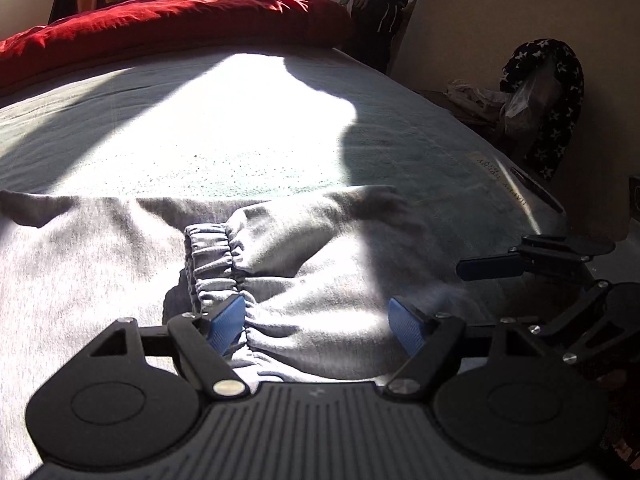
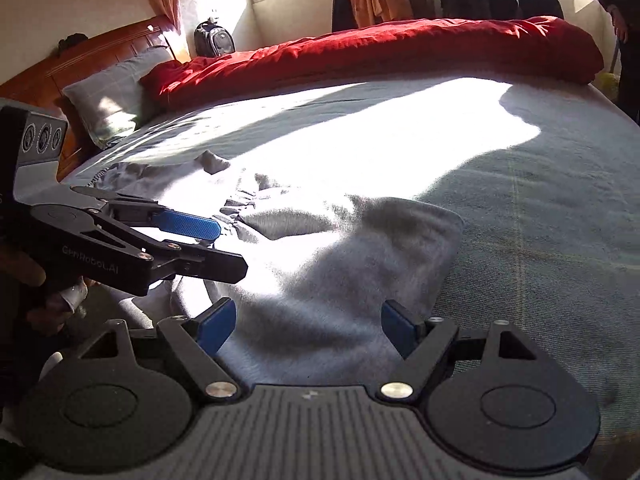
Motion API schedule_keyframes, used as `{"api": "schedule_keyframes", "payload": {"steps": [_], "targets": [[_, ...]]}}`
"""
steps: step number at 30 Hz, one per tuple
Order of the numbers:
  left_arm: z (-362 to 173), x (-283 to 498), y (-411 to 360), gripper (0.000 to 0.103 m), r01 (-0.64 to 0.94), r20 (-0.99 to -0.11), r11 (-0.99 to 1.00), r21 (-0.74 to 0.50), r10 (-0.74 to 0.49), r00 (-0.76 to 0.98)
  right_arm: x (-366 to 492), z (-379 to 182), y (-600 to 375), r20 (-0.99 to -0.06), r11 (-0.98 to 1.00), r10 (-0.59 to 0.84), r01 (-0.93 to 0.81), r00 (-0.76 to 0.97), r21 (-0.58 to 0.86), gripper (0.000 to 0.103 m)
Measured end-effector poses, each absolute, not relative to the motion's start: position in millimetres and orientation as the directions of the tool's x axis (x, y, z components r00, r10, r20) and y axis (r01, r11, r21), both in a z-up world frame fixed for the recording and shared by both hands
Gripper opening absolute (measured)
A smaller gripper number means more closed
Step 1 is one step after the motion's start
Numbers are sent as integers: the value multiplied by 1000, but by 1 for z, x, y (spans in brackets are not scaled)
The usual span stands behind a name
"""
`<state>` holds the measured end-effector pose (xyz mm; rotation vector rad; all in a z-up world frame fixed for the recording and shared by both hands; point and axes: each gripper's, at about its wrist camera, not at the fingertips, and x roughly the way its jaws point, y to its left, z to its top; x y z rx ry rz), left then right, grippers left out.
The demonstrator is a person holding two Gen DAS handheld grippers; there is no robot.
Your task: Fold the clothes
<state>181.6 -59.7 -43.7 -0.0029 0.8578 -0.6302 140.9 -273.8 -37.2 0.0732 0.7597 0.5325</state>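
Sweatpants (image 1: 304, 280) flat on bed (image 1: 200, 140), doubled over; left gripper (image 1: 318, 326) and right gripper (image 2: 308, 326) spread, hovering low, holding nothing.

Grey garment (image 1: 120, 264): soft matt fleece-like knit, elastic waistband (image 1: 212, 264) puckered. Bed cover (image 2: 540, 208): matt woven cloth, slightly coarse; red duvet (image 2: 380, 48) crinkled matt fabric, headboard (image 2: 80, 64) glossy varnished wood. Left gripper (image 1: 318, 326) and right gripper (image 2: 308, 330): matt black plastic, shiny metal pivots, blue textured pads (image 2: 214, 326)
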Motion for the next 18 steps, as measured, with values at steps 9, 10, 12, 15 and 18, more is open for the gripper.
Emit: {"api": "schedule_keyframes", "payload": {"steps": [9, 10, 12, 15, 18], "targets": [[-14, 184, 0, 79, 412, -671, 863, -294, -493, 554, 147, -28, -285, -587, 854, 521, -369, 620, 368, 87], [-9, 185, 13, 79, 387, -673, 878, -282, -469, 572, 147, -28, -283, -586, 852, 524, -368, 618, 372, 88], [-2, 189, 49, 79, 312, -678, 911, -268, -409, 611, 147, -27, -281, -585, 848, 529, -368, 614, 381, 90], [6, 192, 107, 79, 173, -690, 954, -244, -296, 661, 147, -27, -274, -590, 847, 531, -369, 608, 382, 91], [7, 183, 168, 79, 38, -692, 971, -235, -195, 695, 150, -30, -259, -619, 863, 504, -373, 602, 339, 91]]}}
